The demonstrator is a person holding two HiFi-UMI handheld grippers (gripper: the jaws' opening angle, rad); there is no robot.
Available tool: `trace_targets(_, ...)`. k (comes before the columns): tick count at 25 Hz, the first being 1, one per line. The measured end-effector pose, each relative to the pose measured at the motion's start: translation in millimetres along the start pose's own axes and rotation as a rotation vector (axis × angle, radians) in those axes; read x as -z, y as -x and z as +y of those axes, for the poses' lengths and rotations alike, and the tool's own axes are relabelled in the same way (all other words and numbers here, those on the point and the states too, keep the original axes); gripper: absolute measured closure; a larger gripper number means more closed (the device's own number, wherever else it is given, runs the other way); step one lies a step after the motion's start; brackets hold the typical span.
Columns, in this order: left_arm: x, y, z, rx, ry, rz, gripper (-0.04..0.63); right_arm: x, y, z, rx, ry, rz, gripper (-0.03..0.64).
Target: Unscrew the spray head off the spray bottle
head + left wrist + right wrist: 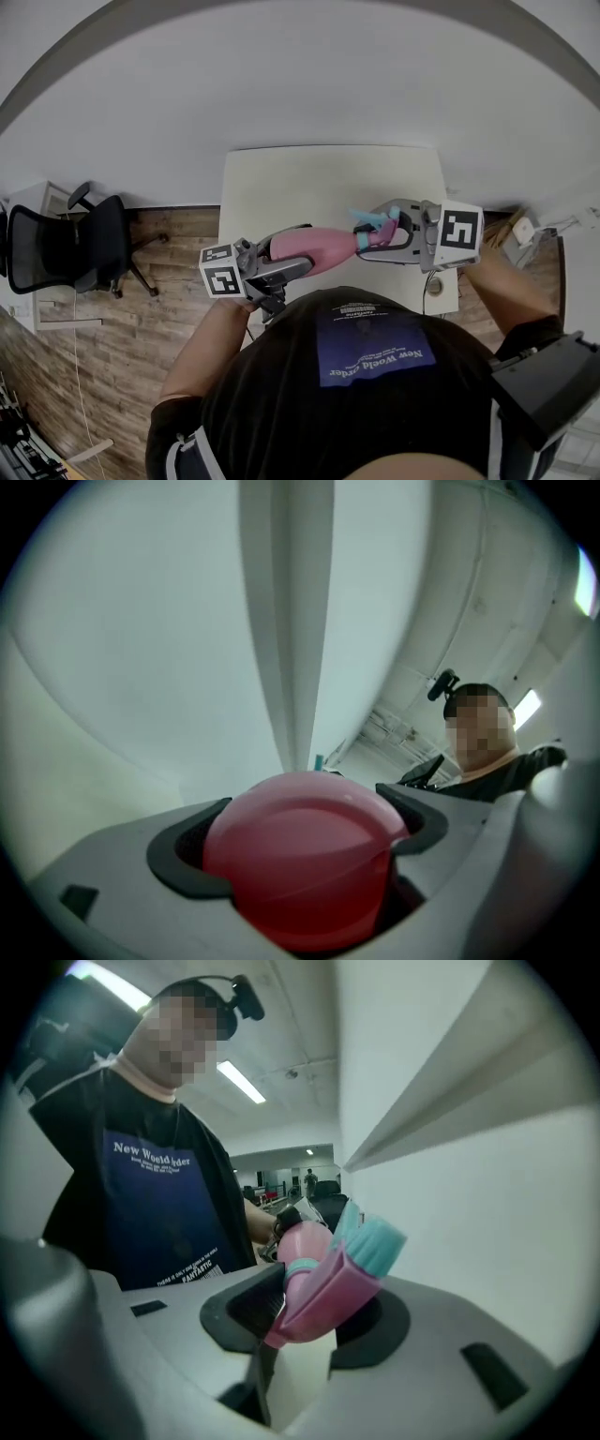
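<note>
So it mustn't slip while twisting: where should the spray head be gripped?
Probably across the flat pink sides of the spray head, coming end-on along the sideways-held bottle, opposite the left gripper clamping its round base; the right gripper sits so.

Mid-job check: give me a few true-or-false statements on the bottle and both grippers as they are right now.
1. The left gripper clamps the pink plastic spray bottle by its body. True.
2. The bottle stands upright on the white table. False: it is held on its side, off the table.
3. The right gripper grips the pink spray head with the teal nozzle. True.
4. The spray head is already off. False: it still sits on the bottle's neck.
</note>
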State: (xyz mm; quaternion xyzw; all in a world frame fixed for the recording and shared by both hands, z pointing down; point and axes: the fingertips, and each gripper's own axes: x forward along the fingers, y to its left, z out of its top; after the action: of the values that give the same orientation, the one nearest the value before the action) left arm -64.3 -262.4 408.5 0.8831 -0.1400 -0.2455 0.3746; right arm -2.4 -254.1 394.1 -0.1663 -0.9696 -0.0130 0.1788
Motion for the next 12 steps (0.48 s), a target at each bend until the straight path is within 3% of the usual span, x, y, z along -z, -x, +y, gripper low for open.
trace_targets(6, 3, 0, 7, 0.015, 0.142, -0.005, 0.107, 7, 1, 5, 0.053, 0.272, 0.162, 0.485)
trace_targets(12, 14, -2, 11, 0.039, 0.254, 0.0, 0.107, 10, 1, 11, 0.124, 0.546, 0.235, 0.485)
